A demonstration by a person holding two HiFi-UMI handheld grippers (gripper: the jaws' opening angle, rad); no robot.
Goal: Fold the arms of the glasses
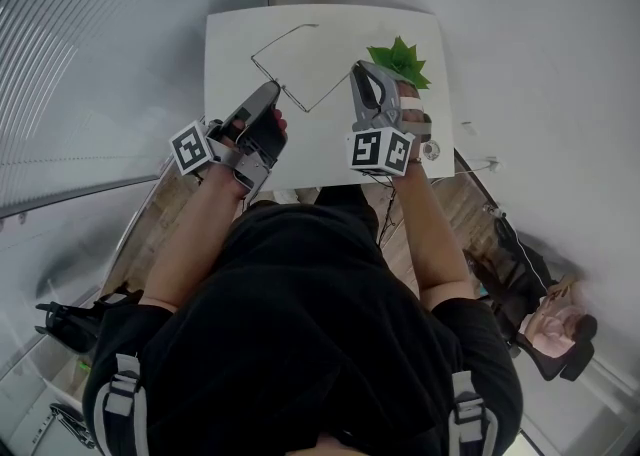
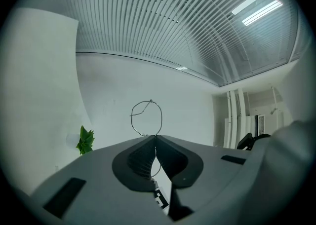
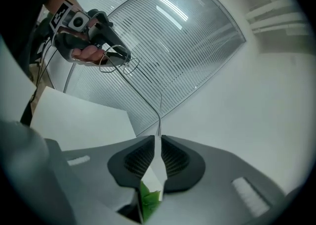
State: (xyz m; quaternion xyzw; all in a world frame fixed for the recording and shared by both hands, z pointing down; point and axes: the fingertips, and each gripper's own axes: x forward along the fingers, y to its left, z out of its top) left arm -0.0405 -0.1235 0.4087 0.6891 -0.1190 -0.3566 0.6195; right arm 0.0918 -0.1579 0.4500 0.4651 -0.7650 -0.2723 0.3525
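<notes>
My left gripper (image 2: 155, 137) has its jaws clamped together on the glasses (image 2: 150, 101), a thin wire frame whose round rim stands just beyond the fingertips. My right gripper (image 3: 158, 137) is closing. Its jaws are narrow, with the tip of one long slim arm between them, not yet pinched. The frame hangs stretched between both grippers above the white table (image 1: 230, 44).

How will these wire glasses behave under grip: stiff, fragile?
Probably springy, not stiff: the glasses are bare thin wire, so the long arm likely flexes. Likely very light; the left gripper holds them aloft by a small rim pinch. Possibly slippery: the right gripper's jaws are closing around the arm's thin tip.
</notes>
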